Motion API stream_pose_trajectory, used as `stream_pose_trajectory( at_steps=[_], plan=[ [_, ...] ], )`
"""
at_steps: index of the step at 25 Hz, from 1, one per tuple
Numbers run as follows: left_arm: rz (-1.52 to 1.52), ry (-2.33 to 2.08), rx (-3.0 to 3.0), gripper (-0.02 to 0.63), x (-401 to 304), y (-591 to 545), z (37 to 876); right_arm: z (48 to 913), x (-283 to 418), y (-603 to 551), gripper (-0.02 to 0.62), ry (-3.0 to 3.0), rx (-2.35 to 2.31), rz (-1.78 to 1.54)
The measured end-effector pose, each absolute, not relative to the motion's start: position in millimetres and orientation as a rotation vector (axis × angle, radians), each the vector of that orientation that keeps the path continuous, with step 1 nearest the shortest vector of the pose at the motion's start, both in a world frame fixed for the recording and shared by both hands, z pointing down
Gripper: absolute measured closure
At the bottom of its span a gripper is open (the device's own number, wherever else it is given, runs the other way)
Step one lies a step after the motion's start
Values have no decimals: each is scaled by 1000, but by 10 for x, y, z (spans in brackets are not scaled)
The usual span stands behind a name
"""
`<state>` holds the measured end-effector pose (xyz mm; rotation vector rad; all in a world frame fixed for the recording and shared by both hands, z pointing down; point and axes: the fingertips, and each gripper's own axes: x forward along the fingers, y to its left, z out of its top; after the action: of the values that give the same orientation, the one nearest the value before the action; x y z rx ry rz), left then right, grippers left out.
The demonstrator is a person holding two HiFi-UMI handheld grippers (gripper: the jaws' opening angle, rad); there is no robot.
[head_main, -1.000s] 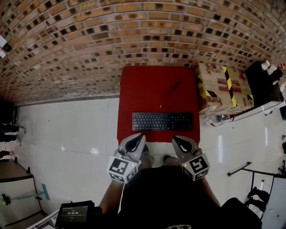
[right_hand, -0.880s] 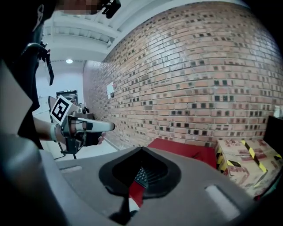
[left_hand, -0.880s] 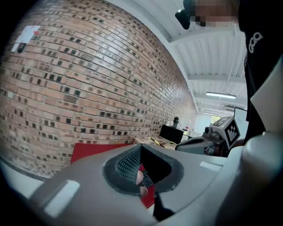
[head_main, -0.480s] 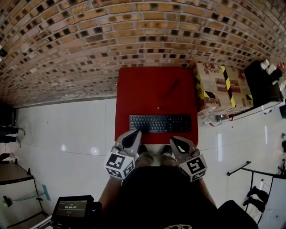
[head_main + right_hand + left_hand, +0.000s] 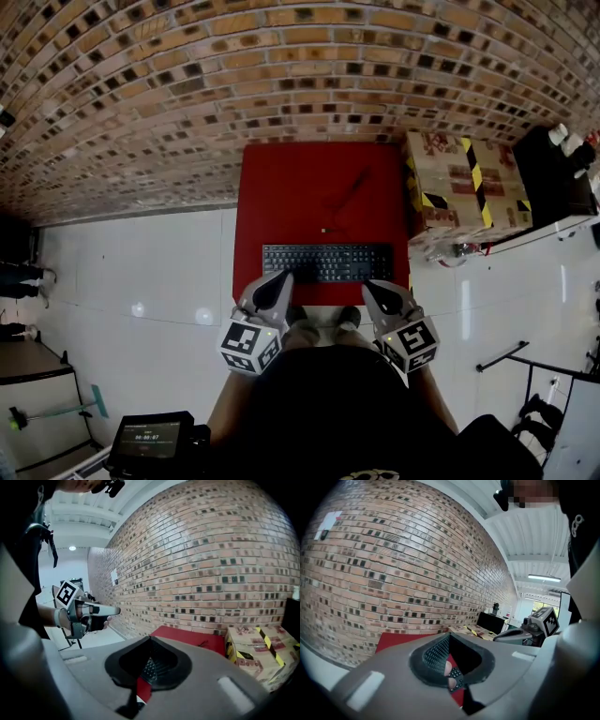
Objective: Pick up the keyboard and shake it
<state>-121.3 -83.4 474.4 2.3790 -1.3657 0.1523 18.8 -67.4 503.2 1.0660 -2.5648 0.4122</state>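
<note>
Both grippers have their jaws pressed together with nothing between them: the left gripper (image 5: 282, 277) and the right gripper (image 5: 369, 285) each show a closed seam in their own views, the left gripper view (image 5: 464, 699) and the right gripper view (image 5: 134, 699). Seen from the head view, both hang over the near edge of the red table (image 5: 319, 178), the left one toward its near left corner and the right one toward its near right corner, each pointing across the table toward the far side. On the near half of that table lies the black keyboard (image 5: 327, 262), flat, its long side parallel to the near edge, untouched; each gripper tip sits just short of one of its ends. Farther back on the table a thin dark cable (image 5: 351, 189) trails loosely. Against the table's right side stands a cardboard box (image 5: 464, 183) with black-and-yellow tape. Behind the table's far edge rises a brick wall (image 5: 281, 75), and a white tiled floor (image 5: 141, 272) spreads out to its left.
</note>
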Motion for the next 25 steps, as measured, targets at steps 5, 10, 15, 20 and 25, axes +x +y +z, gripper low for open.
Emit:
stream_pose_trajectory(
  at_steps=[5, 10, 15, 20, 25],
  plan=[
    [206, -1393, 2355, 590, -1180, -870, 4883, 5271, 323, -756, 604, -2525, 1053, 498],
    [274, -1410, 2295, 589, -1258, -908, 5164, 5475, 437, -815, 604, -2505, 1025, 615],
    [305, -1325, 2174, 589, -1392, -918, 5652, 5772, 541, -895, 547, -2480, 975, 733],
    [365, -1272, 2029, 528, -1635, -935, 6160, 6218, 759, -1029, 486, -2344, 986, 790],
    [446, -1219, 1881, 432, -1882, -1012, 6758, 6742, 1024, -1202, 415, -2205, 1003, 860]
  ],
)
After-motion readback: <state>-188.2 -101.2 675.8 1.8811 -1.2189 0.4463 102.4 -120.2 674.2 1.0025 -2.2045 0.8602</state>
